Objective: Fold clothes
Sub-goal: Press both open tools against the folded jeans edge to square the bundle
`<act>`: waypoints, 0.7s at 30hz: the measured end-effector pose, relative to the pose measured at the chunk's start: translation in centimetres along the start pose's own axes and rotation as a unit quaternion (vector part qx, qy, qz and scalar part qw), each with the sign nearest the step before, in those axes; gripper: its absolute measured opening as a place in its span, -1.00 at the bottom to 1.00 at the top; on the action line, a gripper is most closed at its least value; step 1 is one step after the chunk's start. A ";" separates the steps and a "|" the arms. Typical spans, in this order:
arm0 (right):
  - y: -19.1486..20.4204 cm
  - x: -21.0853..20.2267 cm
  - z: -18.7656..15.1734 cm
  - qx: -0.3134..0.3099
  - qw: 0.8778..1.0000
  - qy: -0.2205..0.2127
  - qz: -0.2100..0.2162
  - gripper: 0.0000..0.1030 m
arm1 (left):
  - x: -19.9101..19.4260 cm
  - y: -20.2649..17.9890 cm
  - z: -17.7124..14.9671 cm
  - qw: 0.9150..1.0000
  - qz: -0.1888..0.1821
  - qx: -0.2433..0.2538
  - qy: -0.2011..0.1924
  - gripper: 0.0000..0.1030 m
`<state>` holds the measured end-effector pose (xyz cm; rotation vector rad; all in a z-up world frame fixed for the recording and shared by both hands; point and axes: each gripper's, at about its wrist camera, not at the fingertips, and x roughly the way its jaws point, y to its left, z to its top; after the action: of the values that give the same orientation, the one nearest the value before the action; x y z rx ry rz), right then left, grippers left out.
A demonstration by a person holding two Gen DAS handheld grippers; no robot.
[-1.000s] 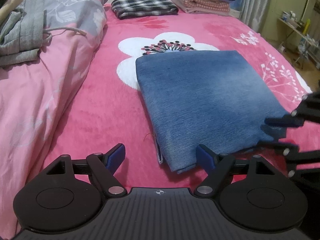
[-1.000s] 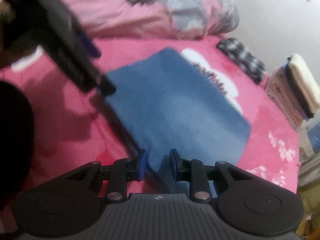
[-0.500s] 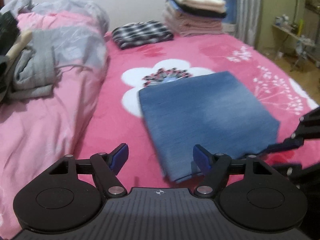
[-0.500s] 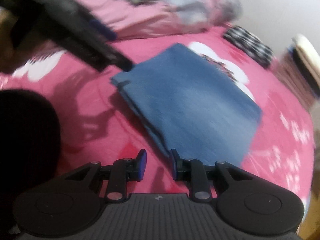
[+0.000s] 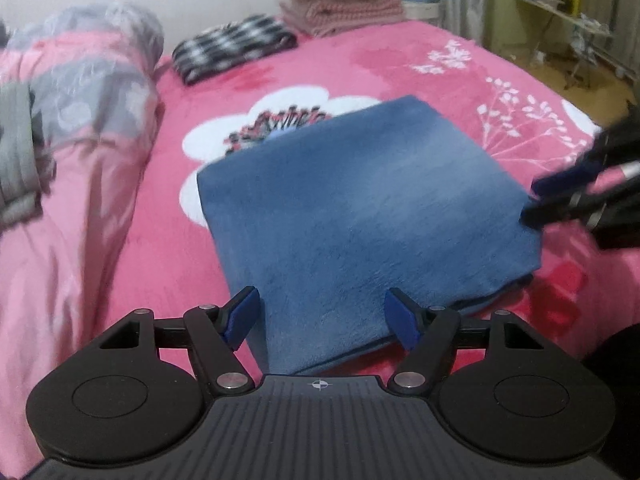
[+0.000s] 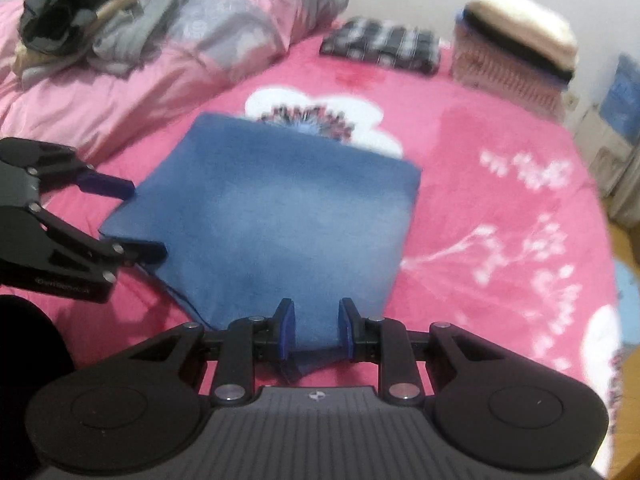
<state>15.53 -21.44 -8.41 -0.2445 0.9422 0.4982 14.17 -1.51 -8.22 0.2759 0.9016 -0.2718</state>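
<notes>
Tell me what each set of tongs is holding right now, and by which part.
The right tongs pinch the folded blue cloth at its near corner. The left tongs stand open around the cloth's near edge, gripping nothing.

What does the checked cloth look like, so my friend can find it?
Look to the far end of the pink bed, near the wall. There, a folded black-and-white checked cloth lies flat, between the rolled quilt and a tall stack of folded clothes. It is the only checked thing; the jeans nearer the grippers are plain blue.
</notes>
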 end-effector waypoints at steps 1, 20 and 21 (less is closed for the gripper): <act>-0.1 0.8 -0.4 0.000 1.000 0.008 0.001 -0.50 | 0.1 0.2 -0.1 1.000 -0.004 -0.009 0.003 0.38; -0.3 2.5 1.8 0.026 1.000 -0.016 -0.002 -0.48 | 0.3 0.7 -0.5 0.999 -0.012 -0.040 0.007 0.46; -0.3 2.9 1.5 0.025 1.000 -0.016 -0.004 -0.48 | 0.3 0.8 -0.6 0.999 -0.013 -0.042 0.007 0.48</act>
<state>18.15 -20.16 -9.89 -0.1946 0.9204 0.4702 14.20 -0.61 -8.71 0.1882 0.9296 -0.2561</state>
